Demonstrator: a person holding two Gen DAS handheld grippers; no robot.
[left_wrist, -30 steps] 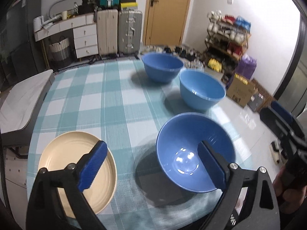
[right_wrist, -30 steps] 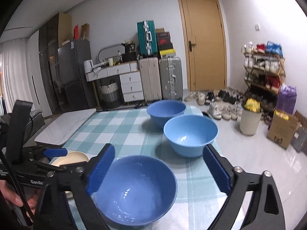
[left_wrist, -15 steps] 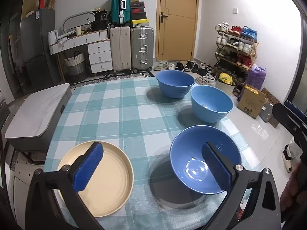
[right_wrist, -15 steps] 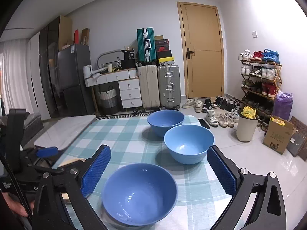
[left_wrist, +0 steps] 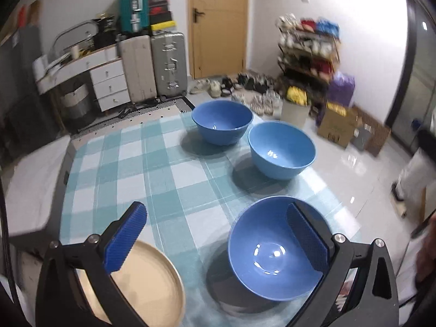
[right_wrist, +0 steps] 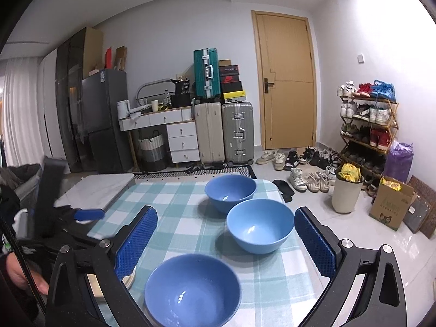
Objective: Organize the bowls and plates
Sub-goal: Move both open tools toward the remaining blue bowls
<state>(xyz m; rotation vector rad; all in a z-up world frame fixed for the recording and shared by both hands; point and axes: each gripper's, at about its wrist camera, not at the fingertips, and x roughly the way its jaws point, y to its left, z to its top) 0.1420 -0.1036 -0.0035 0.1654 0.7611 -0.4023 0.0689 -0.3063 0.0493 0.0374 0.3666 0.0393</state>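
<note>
both grippers hovered above the table (left_wrist: pixel 163 163), which was covered in a teal-and-white checked cloth.

left gripper (left_wrist: pixel 215 234): jaws spread wide, nothing between the pads, nothing held. its left finger (left_wrist: pixel 124 241) sat over the rim of the cream plate (left_wrist: pixel 147 291); its right finger (left_wrist: pixel 306 241) sat over the near blue bowl (left_wrist: pixel 269 250) without touching it, as far as the view showed.

right gripper (right_wrist: pixel 226 242): jaws also wide apart, pads bare, gripping nothing. the near blue bowl (right_wrist: pixel 192 290) lay below and between its fingers, clear of both.

bowls: three blue ones, all upright and empty, strung in a line down the right side of the table. the near one stood at the front edge, the middle bowl (left_wrist: pixel 282 150) behind it toward the right edge, the far bowl (left_wrist: pixel 222 121) at the back edge. each stood apart from the next, not nested.

plate: single cream plate at the front left corner, flat on the cloth, well apart from the near bowl.

in the right wrist view the left gripper (right_wrist: pixel 81 215) showed at the left edge, held in a hand (right_wrist: pixel 19 272).
</note>
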